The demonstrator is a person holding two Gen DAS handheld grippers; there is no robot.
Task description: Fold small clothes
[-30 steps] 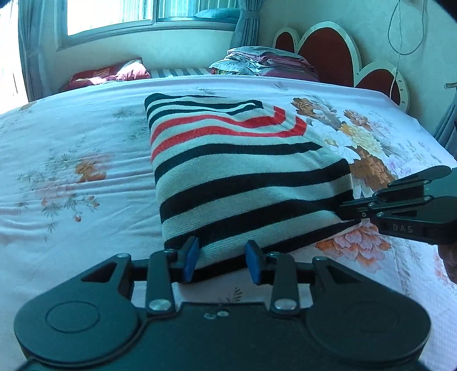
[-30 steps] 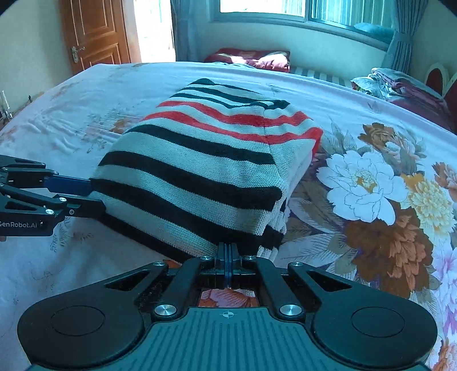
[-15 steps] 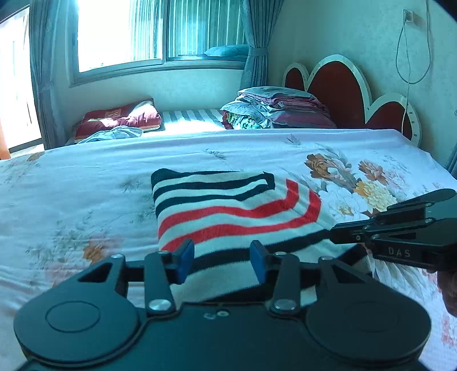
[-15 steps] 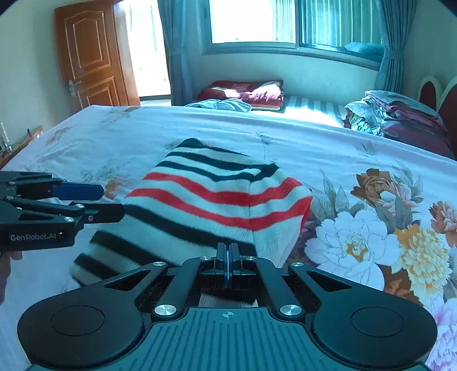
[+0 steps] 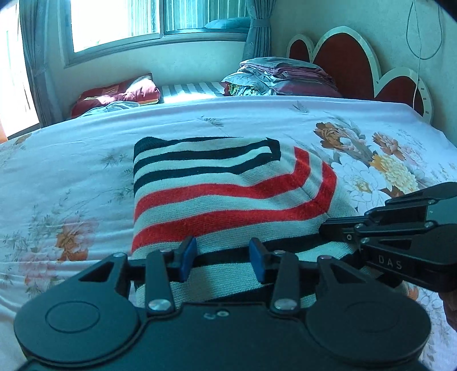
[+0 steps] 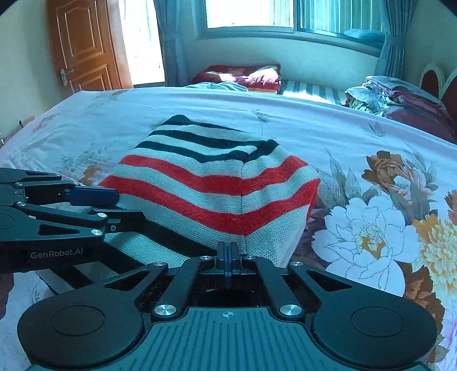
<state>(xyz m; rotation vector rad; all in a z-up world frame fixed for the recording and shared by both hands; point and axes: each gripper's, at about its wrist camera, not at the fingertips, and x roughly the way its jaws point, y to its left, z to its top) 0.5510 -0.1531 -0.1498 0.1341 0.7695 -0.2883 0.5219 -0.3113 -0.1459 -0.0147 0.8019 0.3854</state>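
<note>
Carrying the striped sweater's [image 5: 228,199] near edge over: right gripper [image 6: 227,256] pinching knit, left gripper [image 5: 222,256] fingers spread, seemingly (partly hidden) gripping nothing. Keep both level; land edges aligned.

We are looking at a big bed with a flowery sheet [image 5: 85,159]. A red headboard [image 5: 342,60] is standing behind it. Folded blankets [image 5: 280,74] are sitting in a pile near a red pillow [image 6: 245,77]. Sun is coming through the window [image 6: 251,14]. A brown door [image 6: 82,45] is standing shut.
</note>
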